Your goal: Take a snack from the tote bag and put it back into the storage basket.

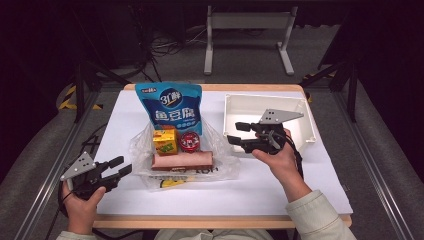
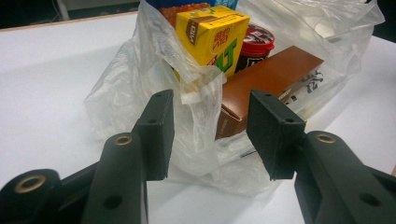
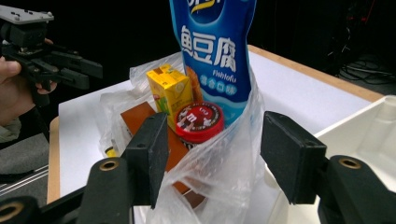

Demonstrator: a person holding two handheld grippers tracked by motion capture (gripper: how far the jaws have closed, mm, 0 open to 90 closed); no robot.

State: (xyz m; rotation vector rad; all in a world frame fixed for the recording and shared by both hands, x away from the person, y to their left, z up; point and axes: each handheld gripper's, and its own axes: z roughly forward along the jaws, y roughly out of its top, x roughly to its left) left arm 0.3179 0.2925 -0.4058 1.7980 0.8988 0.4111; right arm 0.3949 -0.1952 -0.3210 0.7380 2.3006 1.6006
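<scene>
Both grippers are closing in on the clear plastic bag [image 1: 220, 160] in the middle of the white surface [image 1: 300, 190], one from each side. The left gripper [image 1: 119, 167] holds its jaws released around a bunched fold of film at the bag's near corner; the right gripper [image 1: 239, 133], also released, straddles the bag's edge beside the white bin [image 1: 310, 125].

To my eye the step is pinching the film to spread the mouth. Each side should bite film alone: the left clear of the brown box [image 2: 266, 79], the right clear of the red-lidded jar [image 3: 200, 122], then pull gently apart so the blue snack pouch [image 1: 170, 107] and yellow juice carton [image 1: 165, 141] stay propped.

The film's layers are hard to separate by sight, the pouch's foot is buried, and something yellow beneath the bag is unreadable.
</scene>
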